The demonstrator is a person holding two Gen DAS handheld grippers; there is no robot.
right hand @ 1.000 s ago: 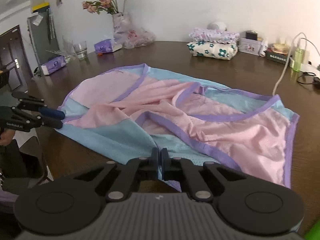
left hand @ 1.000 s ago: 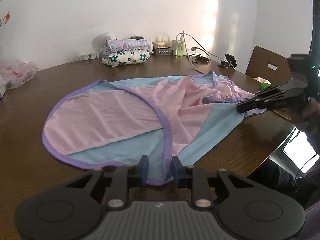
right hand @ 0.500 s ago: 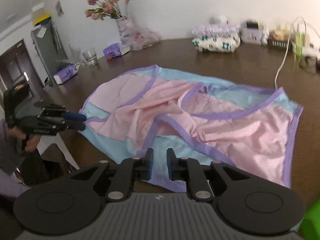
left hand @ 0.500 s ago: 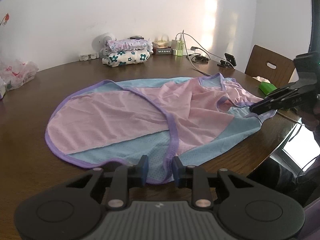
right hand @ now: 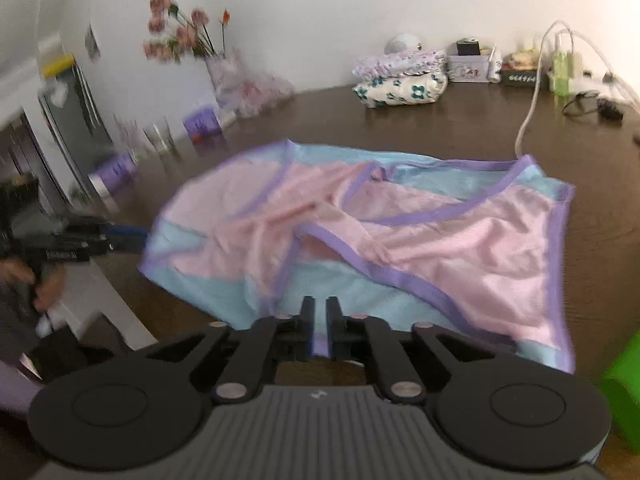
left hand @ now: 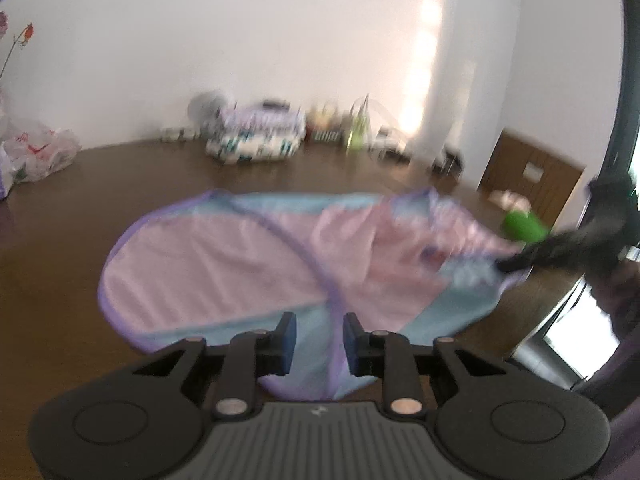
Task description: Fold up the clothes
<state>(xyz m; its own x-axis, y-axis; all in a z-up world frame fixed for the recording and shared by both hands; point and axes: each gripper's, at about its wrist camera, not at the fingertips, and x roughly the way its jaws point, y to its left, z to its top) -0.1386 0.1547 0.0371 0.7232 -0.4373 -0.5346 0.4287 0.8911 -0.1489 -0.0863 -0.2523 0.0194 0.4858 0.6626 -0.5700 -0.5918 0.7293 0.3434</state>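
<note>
1. Left wrist view: the scene is blurrier than half a second ago and the garment (left hand: 280, 264) now sits lower and farther off on the table (left hand: 60, 280). The left gripper (left hand: 316, 334) has its fingers spread, with the garment's near purple hem lying between and beneath them. The right gripper (left hand: 508, 266) touches the far blue corner; blur hides its fingers.
2. Right wrist view: the right gripper's (right hand: 319, 328) fingers have drawn closer since the earlier frame, leaving a narrow gap with the hem in it; whether they pinch it is unclear. The garment (right hand: 400, 240) spreads ahead. The left gripper (right hand: 132, 236) meets its left edge, smeared by motion.
</note>
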